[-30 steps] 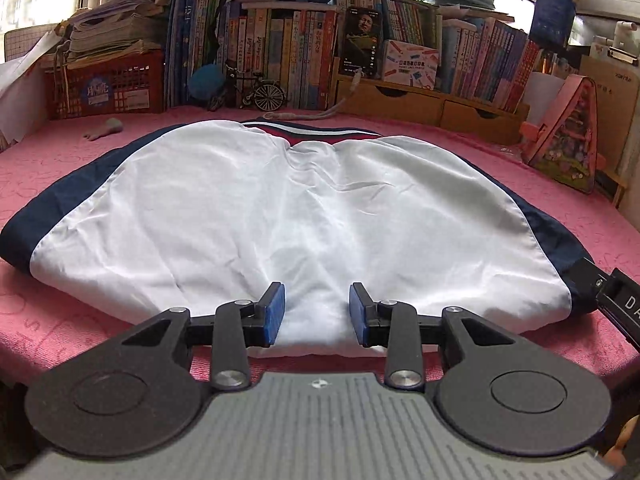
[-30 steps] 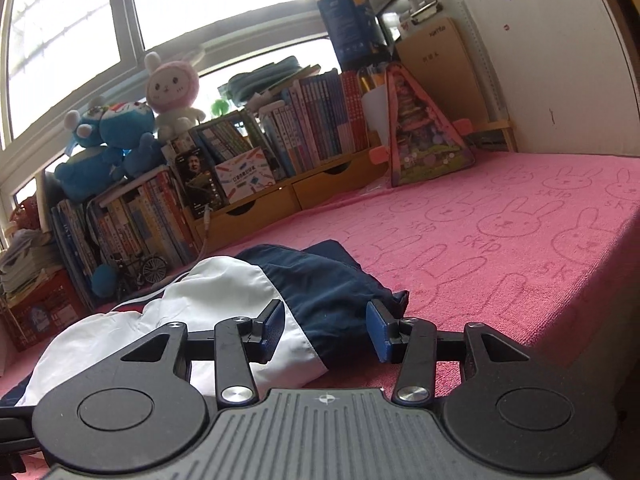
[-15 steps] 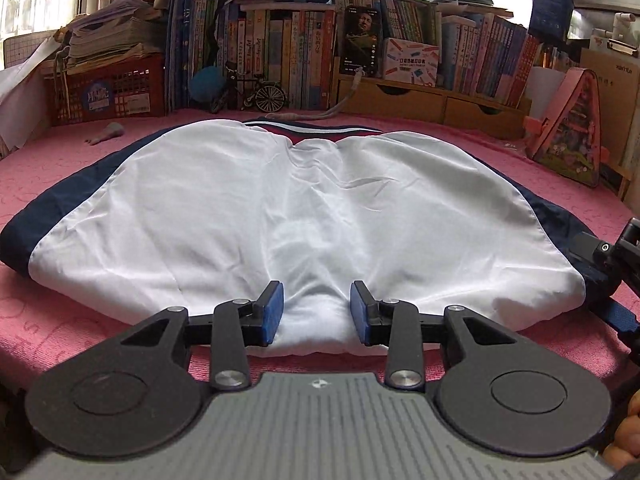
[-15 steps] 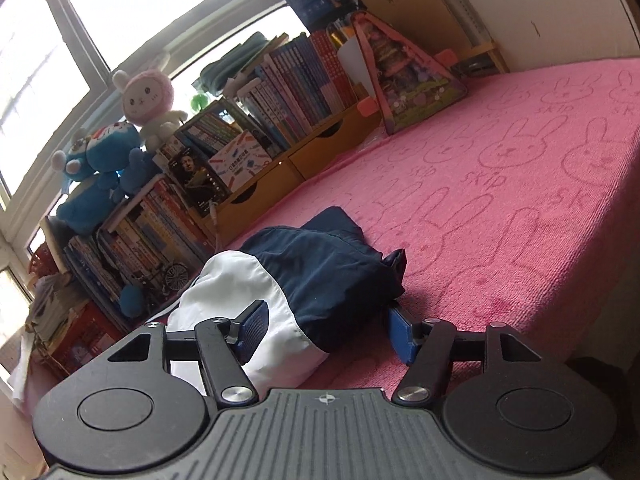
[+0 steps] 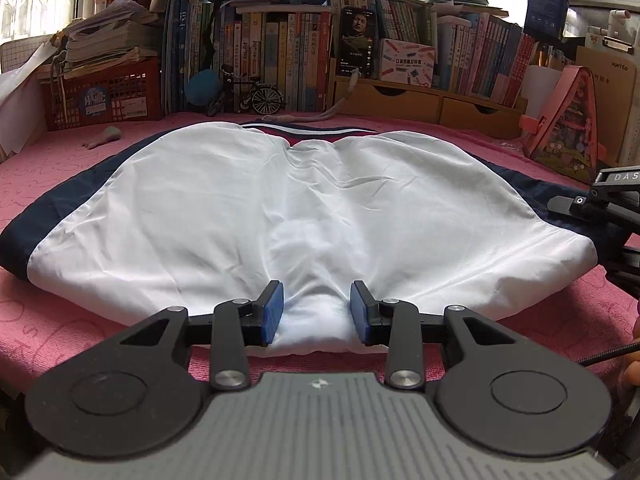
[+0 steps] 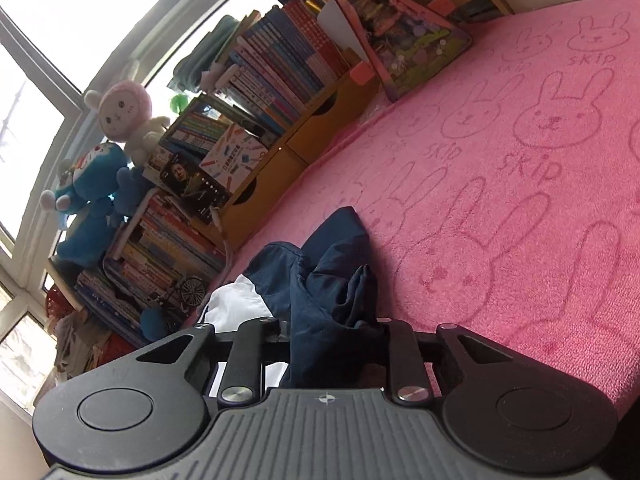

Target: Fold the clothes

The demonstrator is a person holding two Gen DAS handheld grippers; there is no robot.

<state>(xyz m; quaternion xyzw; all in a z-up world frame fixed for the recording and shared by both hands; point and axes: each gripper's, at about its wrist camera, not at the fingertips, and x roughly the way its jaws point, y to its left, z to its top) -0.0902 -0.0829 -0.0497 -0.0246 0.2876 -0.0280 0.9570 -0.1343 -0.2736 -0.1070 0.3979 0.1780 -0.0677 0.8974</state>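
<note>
Right hand-held gripper [image 6: 332,340] closing on the jacket's [image 6: 320,288] navy sleeve

Books [image 5: 280,48], red crate [image 5: 108,96], toy bicycle [image 5: 256,98], plush toys [image 6: 120,116].

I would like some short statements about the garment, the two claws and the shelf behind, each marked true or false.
1. The garment is mostly white with navy side panels. True.
2. It lies on a green blanket. False: the blanket is pink, with rabbit outlines.
3. The left claw has a bunched white hem between its blue pads. True.
4. The right claw is away from the garment. False: navy fabric is gathered between its fingers as the jaws are closing.
5. Books stand in a row behind the garment. True.
6. The toy bicycle lies on top of the garment. False: it stands beyond it, in front of the books.
</note>
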